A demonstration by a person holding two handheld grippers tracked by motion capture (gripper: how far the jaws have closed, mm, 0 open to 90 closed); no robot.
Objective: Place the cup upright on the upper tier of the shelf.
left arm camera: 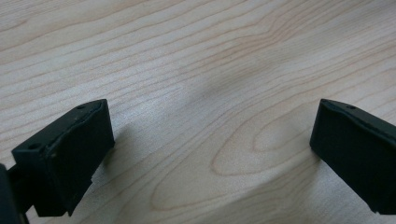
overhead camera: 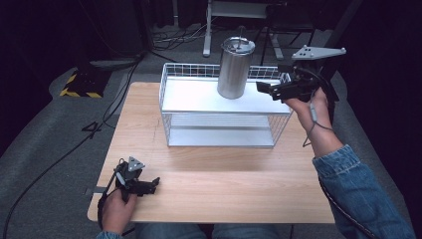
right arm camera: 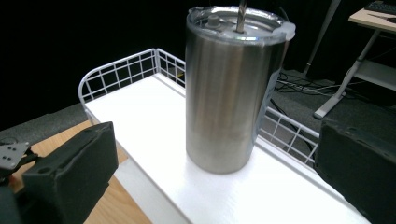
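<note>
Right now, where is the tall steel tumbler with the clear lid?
In the high view, the tall steel tumbler stands upright on the white wire rack's top shelf, toward its right, just left of the open right gripper.

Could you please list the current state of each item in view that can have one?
Steel tumbler: upright on the rack's top shelf, lid on, ungripped.
White wire rack: standing on the table, lower shelf bare.
Right hand-held gripper: open, beside the tumbler, not touching it.
Left hand-held gripper: open, low over the wooden table, holding nothing.
</note>
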